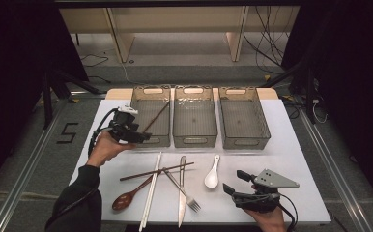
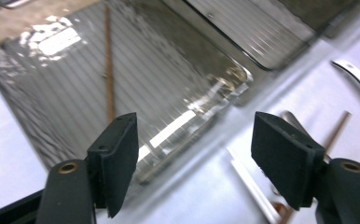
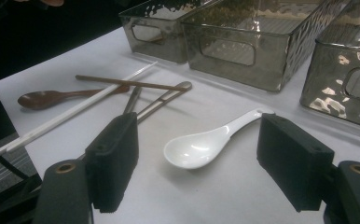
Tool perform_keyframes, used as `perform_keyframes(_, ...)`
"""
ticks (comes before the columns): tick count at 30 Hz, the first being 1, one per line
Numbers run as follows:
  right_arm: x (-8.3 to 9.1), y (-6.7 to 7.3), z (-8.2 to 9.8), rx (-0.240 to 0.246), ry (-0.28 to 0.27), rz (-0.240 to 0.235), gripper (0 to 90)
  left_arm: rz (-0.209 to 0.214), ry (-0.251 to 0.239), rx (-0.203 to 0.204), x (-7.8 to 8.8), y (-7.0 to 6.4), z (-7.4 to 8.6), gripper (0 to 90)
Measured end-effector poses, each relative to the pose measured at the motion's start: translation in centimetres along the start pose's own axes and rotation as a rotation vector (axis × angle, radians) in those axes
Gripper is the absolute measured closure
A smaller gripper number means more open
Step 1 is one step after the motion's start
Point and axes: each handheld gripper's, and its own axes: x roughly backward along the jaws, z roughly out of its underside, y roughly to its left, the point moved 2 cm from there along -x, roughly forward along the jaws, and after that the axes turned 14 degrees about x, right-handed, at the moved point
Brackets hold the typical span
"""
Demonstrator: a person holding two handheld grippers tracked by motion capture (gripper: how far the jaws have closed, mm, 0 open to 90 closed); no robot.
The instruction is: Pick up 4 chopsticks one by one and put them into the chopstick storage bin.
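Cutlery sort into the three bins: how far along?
Done: one brown chopstick lies in the left bin. In hand: nothing; the left tongs stand open at that bin's front edge, the right tongs open near the white spoon. Left on the table: second brown chopstick, white chopsticks, wooden spoon, knife, fork.
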Motion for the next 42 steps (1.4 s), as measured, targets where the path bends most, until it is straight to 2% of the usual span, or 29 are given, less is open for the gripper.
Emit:
perform_keyframes(5,0.0,0.0,0.0,0.001,0.000,0.000,30.1,0.010,0.030,-0.033,0.0,-0.9,1.5,29.5)
perform_keyframes(7,0.0,0.0,0.0,0.001,-0.001,-0.001,30.1,-0.010,0.059,-0.070,0.1,-1.2,2.0,29.3)
perform_keyframes(10,0.1,0.1,-0.1,0.008,-0.003,0.000,30.1,0.004,0.069,-0.075,0.5,-1.4,2.6,29.5)
perform_keyframes(14,0.1,0.1,-0.1,0.007,-0.003,0.001,30.1,-0.021,0.109,-0.112,0.6,-1.9,3.4,29.8)
perform_keyframes(21,0.1,0.1,-0.2,0.008,-0.005,-0.001,30.1,-0.034,0.179,-0.122,-0.5,-2.4,5.0,31.8)
perform_keyframes(27,0.1,0.1,-0.2,0.008,-0.006,-0.002,30.1,-0.043,0.237,-0.123,-1.3,-2.3,6.2,34.9)
perform_keyframes(42,0.1,0.2,-0.2,0.008,-0.004,-0.004,30.1,-0.012,0.348,-0.168,-2.3,-2.0,7.7,47.3)
